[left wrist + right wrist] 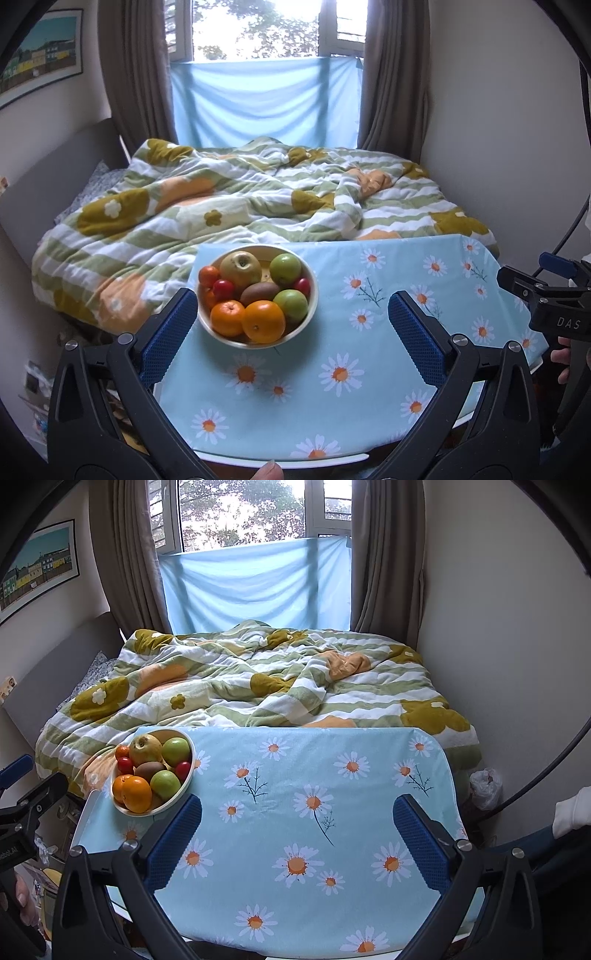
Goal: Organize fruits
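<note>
Fruit bowl at the table's far left corner

My left gripper (291, 325) and right gripper (297, 825) both hover with fingers spread wide, holding nothing. The cream bowl (312, 295) sits upright at the far left corner of the daisy-cloth table (332, 849). The kiwi (259, 291) lies with its long axis running left to right among oranges (264, 320) and green apples (285, 268)
</note>
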### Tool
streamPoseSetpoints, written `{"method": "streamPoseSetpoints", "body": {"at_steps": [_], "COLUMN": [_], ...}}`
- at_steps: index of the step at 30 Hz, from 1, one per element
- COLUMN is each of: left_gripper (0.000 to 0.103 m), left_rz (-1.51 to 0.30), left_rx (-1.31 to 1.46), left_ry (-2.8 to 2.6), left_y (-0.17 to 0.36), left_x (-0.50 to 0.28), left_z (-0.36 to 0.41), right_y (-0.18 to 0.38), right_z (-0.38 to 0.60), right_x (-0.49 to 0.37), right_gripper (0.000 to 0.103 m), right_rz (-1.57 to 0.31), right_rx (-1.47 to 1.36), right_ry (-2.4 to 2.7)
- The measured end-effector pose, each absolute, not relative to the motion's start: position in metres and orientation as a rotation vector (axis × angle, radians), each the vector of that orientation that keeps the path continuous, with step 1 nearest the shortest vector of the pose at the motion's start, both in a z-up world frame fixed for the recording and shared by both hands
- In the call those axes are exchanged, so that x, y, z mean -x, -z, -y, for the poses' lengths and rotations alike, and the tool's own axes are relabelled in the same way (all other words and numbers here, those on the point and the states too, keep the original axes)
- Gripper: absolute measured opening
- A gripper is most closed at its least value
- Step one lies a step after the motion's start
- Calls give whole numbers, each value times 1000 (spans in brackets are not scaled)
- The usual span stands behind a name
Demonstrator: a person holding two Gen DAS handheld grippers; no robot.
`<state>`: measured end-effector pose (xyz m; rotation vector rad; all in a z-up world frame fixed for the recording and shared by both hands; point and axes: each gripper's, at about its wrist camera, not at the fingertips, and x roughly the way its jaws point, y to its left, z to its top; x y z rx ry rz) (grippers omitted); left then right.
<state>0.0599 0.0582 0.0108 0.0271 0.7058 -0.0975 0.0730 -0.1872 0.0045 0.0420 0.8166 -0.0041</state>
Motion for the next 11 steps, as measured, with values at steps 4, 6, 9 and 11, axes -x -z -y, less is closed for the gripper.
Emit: {"method": "streamPoseSetpoints", "body": {"at_steps": [4,6,9,11], "left_gripper": [103,103,103,103], "left_rz": [-707,-710,-713,-717], "left_rx": [-14,-11,-15,-16], "left_ry": [86,73,55,49], "left_y": [-10,-9,-7,-5], "left_x": [-59,-60,-59,-59], "left_z": [-62,-63,-65,-66], "right_y": [-5,-5,-4,-4], "right_z": [187,187,187,186], "right_x": [-73,-73,-73,-75], "right_gripper": [103,103,103,103], "right_rz": [-816,-818,-823,-831], "right_rx": [-42,-45,-50,-57], "right_ry": [5,6,6,8]}}
